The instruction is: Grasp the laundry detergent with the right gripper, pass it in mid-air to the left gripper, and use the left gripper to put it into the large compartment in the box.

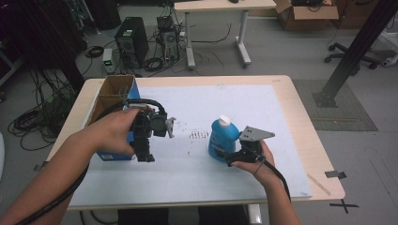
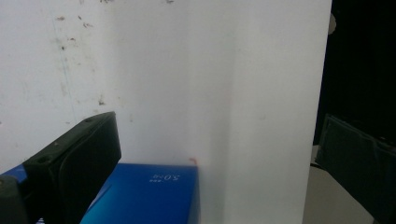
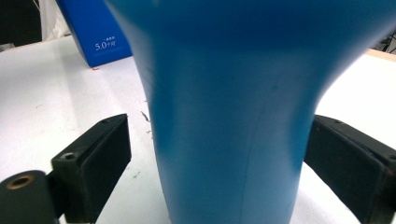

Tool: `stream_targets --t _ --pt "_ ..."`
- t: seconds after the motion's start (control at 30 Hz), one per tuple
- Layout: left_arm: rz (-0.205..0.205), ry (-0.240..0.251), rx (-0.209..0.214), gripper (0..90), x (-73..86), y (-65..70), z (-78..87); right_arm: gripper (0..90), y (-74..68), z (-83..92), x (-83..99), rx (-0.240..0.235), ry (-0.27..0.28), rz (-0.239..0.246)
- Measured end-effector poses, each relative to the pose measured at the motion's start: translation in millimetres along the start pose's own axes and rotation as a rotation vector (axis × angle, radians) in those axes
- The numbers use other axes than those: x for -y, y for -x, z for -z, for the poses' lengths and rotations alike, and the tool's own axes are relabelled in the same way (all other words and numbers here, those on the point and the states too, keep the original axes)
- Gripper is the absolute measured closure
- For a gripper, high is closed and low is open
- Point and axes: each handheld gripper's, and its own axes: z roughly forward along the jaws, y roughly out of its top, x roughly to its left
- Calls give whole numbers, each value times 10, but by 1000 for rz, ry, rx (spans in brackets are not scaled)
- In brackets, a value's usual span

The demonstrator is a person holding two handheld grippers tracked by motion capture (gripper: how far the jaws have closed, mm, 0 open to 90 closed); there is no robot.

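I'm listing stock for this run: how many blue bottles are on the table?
1. The blue bottle stands upright right of the table's middle, between the right gripper's jaws. The open cardboard box at the left edge could hide more inside.

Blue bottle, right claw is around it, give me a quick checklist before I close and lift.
1. Blue bottle stands upright on the white mat: ok.
2. Bottle sits between the jaws of the right claw: ok.
3. Pads pressing on the bottle: not ok; a gap shows beside the left pad, and the right one may touch.
4. White cap is on the bottle: ok; whether it is tight, cannot tell.
5. Blue box stands well apart from the bottle: ok.
6. Left claw, jaws wide, is at the box and away from the bottle: ok.
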Motion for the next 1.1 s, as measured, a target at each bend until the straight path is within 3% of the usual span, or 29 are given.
stream_targets --t 1.1 --pt "5 4 -3 2 50 11 -14 218 -14 -65 13 29 13 4"
